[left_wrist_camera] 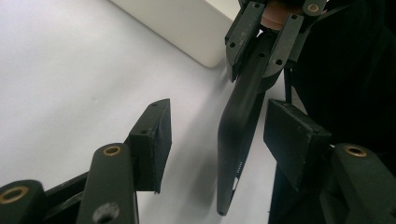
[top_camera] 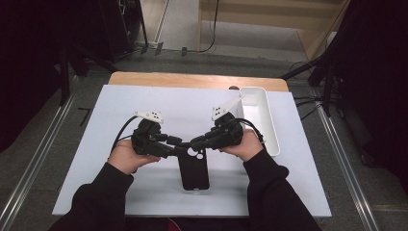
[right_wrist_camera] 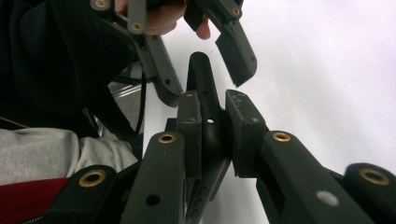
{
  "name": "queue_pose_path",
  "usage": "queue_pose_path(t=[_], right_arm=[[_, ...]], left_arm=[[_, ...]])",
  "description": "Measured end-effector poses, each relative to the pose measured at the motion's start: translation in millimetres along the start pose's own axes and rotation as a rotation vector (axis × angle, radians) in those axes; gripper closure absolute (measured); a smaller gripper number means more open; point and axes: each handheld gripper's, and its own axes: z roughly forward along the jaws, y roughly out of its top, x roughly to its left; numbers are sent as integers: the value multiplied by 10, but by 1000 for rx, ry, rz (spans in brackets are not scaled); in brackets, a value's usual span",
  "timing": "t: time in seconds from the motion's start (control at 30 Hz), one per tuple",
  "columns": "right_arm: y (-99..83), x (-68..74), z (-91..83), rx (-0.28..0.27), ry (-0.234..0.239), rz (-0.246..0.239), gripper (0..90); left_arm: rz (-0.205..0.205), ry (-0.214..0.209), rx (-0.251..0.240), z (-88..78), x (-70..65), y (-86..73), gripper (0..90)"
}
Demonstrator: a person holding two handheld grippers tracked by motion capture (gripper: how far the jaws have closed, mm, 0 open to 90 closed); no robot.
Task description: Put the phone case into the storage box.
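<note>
A black phone case (top_camera: 195, 173) lies lengthwise on the white table (top_camera: 144, 106), with its far end raised between both grippers. My right gripper (right_wrist_camera: 212, 126) is shut on that end, its pads pressing both faces of the case (right_wrist_camera: 201, 81). My left gripper (left_wrist_camera: 224, 135) stands open around the case (left_wrist_camera: 238, 126): a wide gap shows at one pad and a narrow one at the other. From above, the left gripper (top_camera: 180, 144) and the right gripper (top_camera: 195, 143) meet tip to tip over the case's top edge.
A long white tray (top_camera: 262, 120) stands at the table's right side, just behind the right hand, and shows as a white corner (left_wrist_camera: 187, 28) in the left gripper view. The table's wooden back edge (top_camera: 192, 79) runs behind. Both black sleeves rest near the front edge.
</note>
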Motion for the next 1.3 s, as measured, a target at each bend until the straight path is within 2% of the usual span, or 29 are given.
queue_pose_path(t=[0.13, 0.2, 0.3, 0.4, 0.67, 0.77, 1.0, 1.17, 1.3], right_arm=[[3, 4, 18, 6, 15, 0, 747], [5, 6, 26, 7, 20, 1, 746], [8, 5, 36, 7, 28, 6, 747], [7, -2, 43, 10, 34, 13, 747], [2, -14, 46, 14, 58, 37, 746], [1, -12, 44, 14, 67, 37, 745], [6, -14, 49, 18, 68, 49, 711], [17, -5, -24, -30, 48, 56, 626], [26, -1, -103, -70, 13, 87, 581]], left_arm=[[-6, -19, 14, 16, -8, -4, 552], [-32, -40, 45, 35, 1, -3, 574], [-23, -58, 57, 49, 0, -8, 702], [-14, -62, 48, 46, -12, -8, 771], [0, -74, 65, 46, -15, -6, 788], [-6, -87, 68, 41, -21, -3, 789], [-14, -86, 75, 16, -29, 17, 791], [-19, -68, 84, 11, -39, 24, 791], [-31, -58, 82, -4, -24, 31, 791]])
